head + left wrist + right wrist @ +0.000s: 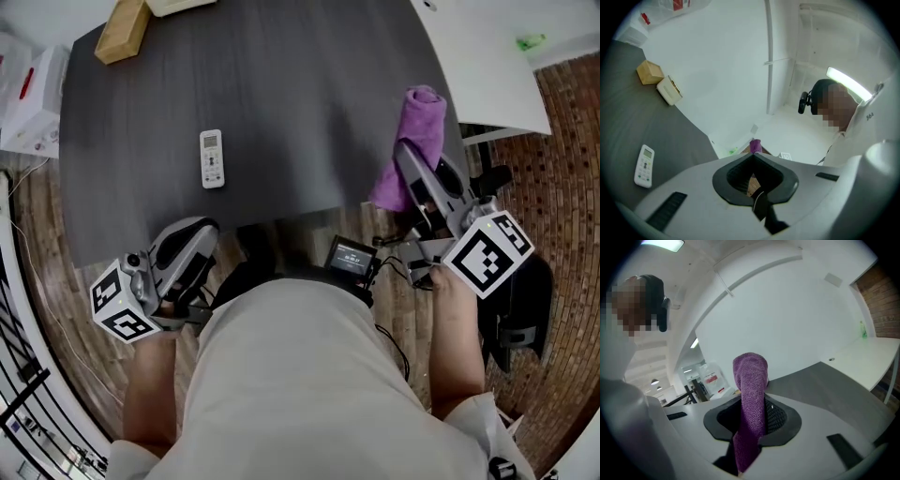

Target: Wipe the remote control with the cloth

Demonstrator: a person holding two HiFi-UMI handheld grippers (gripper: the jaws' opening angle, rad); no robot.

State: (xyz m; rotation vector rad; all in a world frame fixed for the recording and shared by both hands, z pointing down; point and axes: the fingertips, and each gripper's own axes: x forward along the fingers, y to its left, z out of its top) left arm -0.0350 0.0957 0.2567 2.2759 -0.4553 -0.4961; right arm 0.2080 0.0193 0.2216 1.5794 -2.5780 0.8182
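Dark grey table (281, 94) fills the upper half of the head view, with a white table (487, 66) at 2 o'clock and brick floor below it. At 3 o'clock the right gripper (410, 167) reaches over the near table edge, its jaws pinching the purple cloth (419, 122), which stands up as a folded roll between them. At 8 o'clock the left gripper (199, 232) hangs off the table edge with jaws pressed together on nothing. The remote control (213, 157) lies flat and alone at 11 o'clock, well apart from both grippers. Likely trouble: nothing steadies the light remote, so a wiping stroke could skid it across the smooth top, and the narrow pinch could let the cloth slip free under pressure.
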